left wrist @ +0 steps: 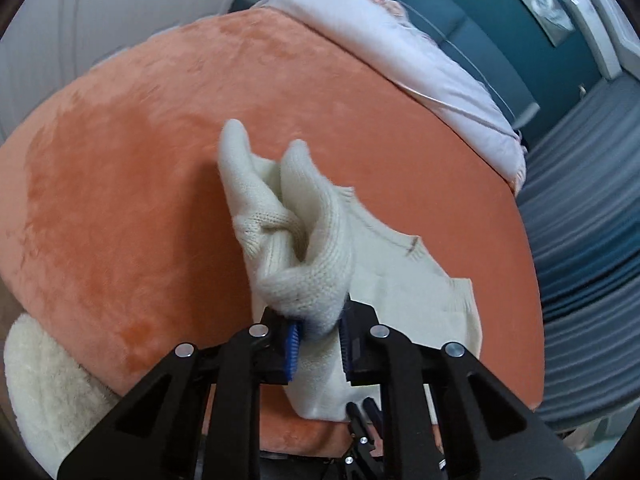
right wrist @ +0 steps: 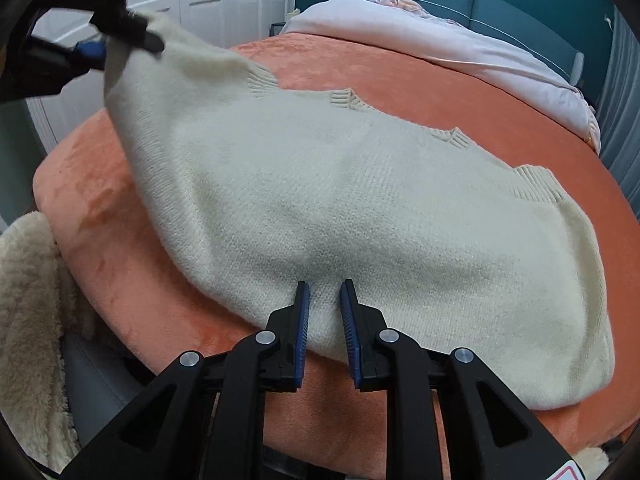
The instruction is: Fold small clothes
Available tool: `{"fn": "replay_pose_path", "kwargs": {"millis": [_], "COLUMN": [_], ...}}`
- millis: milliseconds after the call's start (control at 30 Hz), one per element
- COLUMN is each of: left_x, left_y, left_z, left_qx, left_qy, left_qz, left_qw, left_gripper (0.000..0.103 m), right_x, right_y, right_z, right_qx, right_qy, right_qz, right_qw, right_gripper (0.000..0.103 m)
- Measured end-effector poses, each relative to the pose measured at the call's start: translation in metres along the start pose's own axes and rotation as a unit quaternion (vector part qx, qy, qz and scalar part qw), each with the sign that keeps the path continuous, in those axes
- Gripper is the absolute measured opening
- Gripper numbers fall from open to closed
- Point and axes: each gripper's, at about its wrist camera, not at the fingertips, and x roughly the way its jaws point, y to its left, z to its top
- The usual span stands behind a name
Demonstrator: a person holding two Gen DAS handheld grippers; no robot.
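A cream knit sweater (right wrist: 340, 208) lies spread on an orange blanket (right wrist: 440, 92). My left gripper (left wrist: 318, 330) is shut on a bunched fold of the sweater (left wrist: 304, 240) and holds that end lifted above the blanket; it also shows in the right wrist view (right wrist: 116, 46) at the upper left, with cloth hanging from it. My right gripper (right wrist: 325, 304) sits low at the sweater's near edge, its jaws a small gap apart with cloth between and under them. Its tips show at the bottom of the left wrist view (left wrist: 366, 412).
A pale pink duvet (right wrist: 440, 36) covers the far part of the bed, against a teal headboard (right wrist: 500, 4). A fluffy cream throw (right wrist: 28, 320) hangs at the near left. White closet doors (right wrist: 224, 0) stand behind. Grey striped bedding (left wrist: 592, 208) lies to the right.
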Motion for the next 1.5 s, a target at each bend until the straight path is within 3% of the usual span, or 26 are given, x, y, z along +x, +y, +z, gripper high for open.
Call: {"fn": "replay_pose_path", "kwargs": {"millis": [200, 300, 400, 500, 567, 633, 667, 700, 767, 900, 1033, 1167, 1300, 1367, 1400, 1433, 1500], "left_x": [0.024, 0.062, 0.118, 0.115, 0.099, 0.076, 0.062, 0.052, 0.036, 0.026, 0.019, 0.012, 0.009, 0.007, 0.008, 0.008, 0.008], "left_y": [-0.110, -0.143, -0.146, -0.147, -0.151, -0.143, -0.136, -0.129, -0.112, -0.067, -0.026, 0.004, 0.009, 0.006, 0.003, -0.001, -0.005], "left_z": [-0.038, -0.081, -0.124, -0.139, -0.138, -0.131, -0.127, -0.126, -0.121, -0.108, -0.101, -0.107, -0.113, -0.117, -0.118, -0.118, -0.117], "left_qx": [0.139, 0.196, 0.230, 0.271, 0.288, 0.277, 0.267, 0.258, 0.242, 0.198, 0.156, 0.130, 0.135, 0.143, 0.148, 0.151, 0.154], "left_qy": [0.031, 0.090, 0.165, 0.125, 0.117, 0.108, 0.096, 0.083, 0.062, 0.058, 0.064, 0.079, 0.084, 0.084, 0.084, 0.084, 0.081], "left_qz": [-0.025, -0.025, 0.014, 0.036, 0.028, 0.005, -0.001, 0.003, 0.021, 0.075, 0.122, 0.136, 0.139, 0.137, 0.137, 0.135, 0.129], "left_qw": [0.9895, 0.9761, 0.9591, 0.9538, 0.9501, 0.9546, 0.9588, 0.9626, 0.9682, 0.9755, 0.9780, 0.9790, 0.9775, 0.9766, 0.9759, 0.9757, 0.9762], "left_gripper": [0.015, 0.012, 0.012, 0.015, 0.019, 0.028, 0.039, 0.052, 0.058, 0.058, 0.058, 0.059, 0.060, 0.063, 0.063, 0.063, 0.063], "right_x": [-0.061, -0.086, -0.100, -0.102, -0.105, -0.109, -0.109, -0.110, -0.112, -0.111, -0.096, -0.072, -0.050, -0.045, -0.042, -0.045, -0.073], "right_y": [-0.037, -0.058, -0.092, -0.125, -0.137, -0.143, -0.144, -0.146, -0.148, -0.142, -0.131, -0.127, -0.124, -0.121, -0.119, -0.118, -0.123], "right_z": [-0.023, -0.048, -0.069, -0.075, -0.077, -0.078, -0.078, -0.077, -0.072, -0.052, -0.026, -0.003, 0.012, 0.017, 0.021, 0.026, 0.037], "right_qx": [0.103, 0.125, 0.198, 0.266, 0.280, 0.288, 0.289, 0.288, 0.286, 0.281, 0.284, 0.300, 0.290, 0.283, 0.271, 0.259, 0.254], "right_qy": [-0.028, -0.030, -0.033, -0.032, -0.031, -0.035, -0.036, -0.037, -0.041, -0.047, -0.034, -0.016, 0.008, 0.004, 0.004, 0.002, -0.055], "right_qz": [0.063, 0.051, 0.035, 0.025, 0.021, 0.025, 0.027, 0.029, 0.034, 0.063, 0.093, 0.105, 0.079, 0.074, 0.076, 0.079, 0.090], "right_qw": [0.992, 0.990, 0.979, 0.963, 0.959, 0.957, 0.956, 0.956, 0.957, 0.957, 0.954, 0.948, 0.954, 0.956, 0.960, 0.963, 0.962], "right_gripper": [0.019, 0.019, 0.019, 0.021, 0.021, 0.027, 0.032, 0.039, 0.045, 0.062, 0.068, 0.069, 0.069, 0.055, 0.015, 0.011, 0.010]}}
